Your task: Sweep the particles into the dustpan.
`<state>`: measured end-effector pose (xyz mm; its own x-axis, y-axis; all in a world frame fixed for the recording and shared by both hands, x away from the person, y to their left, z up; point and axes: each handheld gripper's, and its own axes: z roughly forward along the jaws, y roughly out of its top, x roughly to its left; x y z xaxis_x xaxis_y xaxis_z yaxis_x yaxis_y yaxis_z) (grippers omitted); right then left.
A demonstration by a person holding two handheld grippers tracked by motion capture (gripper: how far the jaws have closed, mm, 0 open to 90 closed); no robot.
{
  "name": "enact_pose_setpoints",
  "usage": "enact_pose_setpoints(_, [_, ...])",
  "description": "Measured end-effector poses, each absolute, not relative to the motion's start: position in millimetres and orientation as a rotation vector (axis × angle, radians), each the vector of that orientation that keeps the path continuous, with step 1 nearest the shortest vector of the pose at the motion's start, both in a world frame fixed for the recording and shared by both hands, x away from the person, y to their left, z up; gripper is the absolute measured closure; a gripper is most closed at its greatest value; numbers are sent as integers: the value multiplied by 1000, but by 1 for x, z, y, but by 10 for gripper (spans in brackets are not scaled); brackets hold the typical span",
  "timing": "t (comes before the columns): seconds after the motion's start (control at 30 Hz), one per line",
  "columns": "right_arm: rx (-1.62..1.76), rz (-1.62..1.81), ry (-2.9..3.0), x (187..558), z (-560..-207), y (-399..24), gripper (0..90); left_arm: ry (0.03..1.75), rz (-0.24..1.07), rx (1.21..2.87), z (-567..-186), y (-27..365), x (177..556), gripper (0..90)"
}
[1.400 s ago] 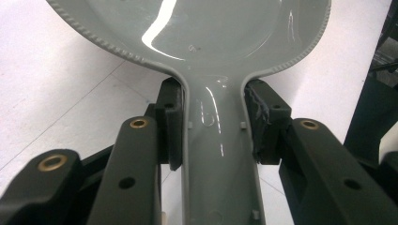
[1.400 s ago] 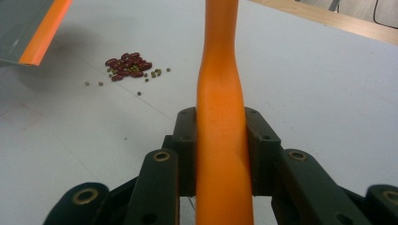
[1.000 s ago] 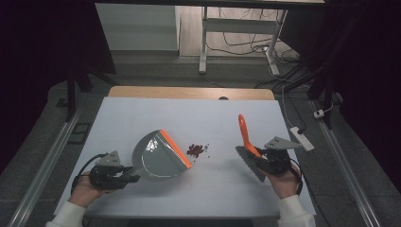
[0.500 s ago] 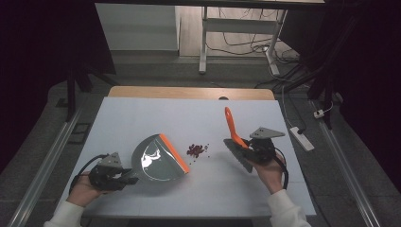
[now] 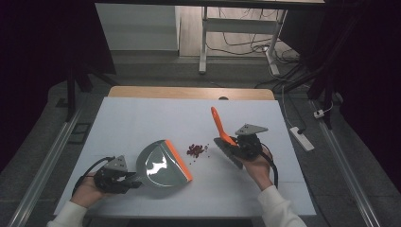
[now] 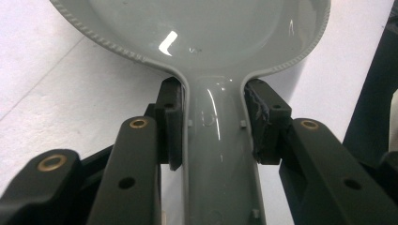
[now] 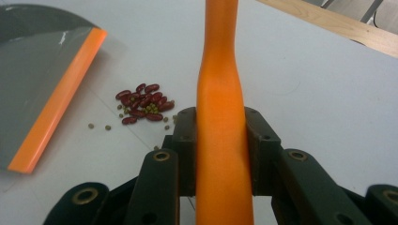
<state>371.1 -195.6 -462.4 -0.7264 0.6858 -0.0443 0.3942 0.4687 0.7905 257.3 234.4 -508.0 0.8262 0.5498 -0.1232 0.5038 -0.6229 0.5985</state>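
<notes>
A grey dustpan (image 5: 158, 165) with an orange lip (image 5: 177, 160) lies on the white table, its mouth facing right. My left gripper (image 5: 126, 178) is shut on its grey handle (image 6: 217, 140), one jaw on each side. A small pile of red beans (image 5: 196, 150) and tiny green ones sits just right of the lip, and in the right gripper view the beans (image 7: 144, 104) lie between the dustpan (image 7: 37, 79) and the brush. My right gripper (image 5: 236, 143) is shut on a brush's orange handle (image 7: 220, 122), which slants up and away (image 5: 217, 124). The dark bristles (image 5: 228, 150) rest right of the beans.
The white table cover (image 5: 142, 118) ends at a wooden strip (image 5: 189, 92) along the far edge. A white power strip (image 5: 300, 138) lies on the floor to the right. Metal rails (image 5: 42, 165) run along both sides of the table.
My right gripper has carried the brush left, toward the bean pile. The left gripper and the dustpan have barely shifted.
</notes>
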Motion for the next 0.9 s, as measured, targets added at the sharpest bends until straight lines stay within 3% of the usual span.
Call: enact_pose_setpoints(0.9, [854,1051,2411,408,-475,-153,699,765,78,2375,-512,225,260,621])
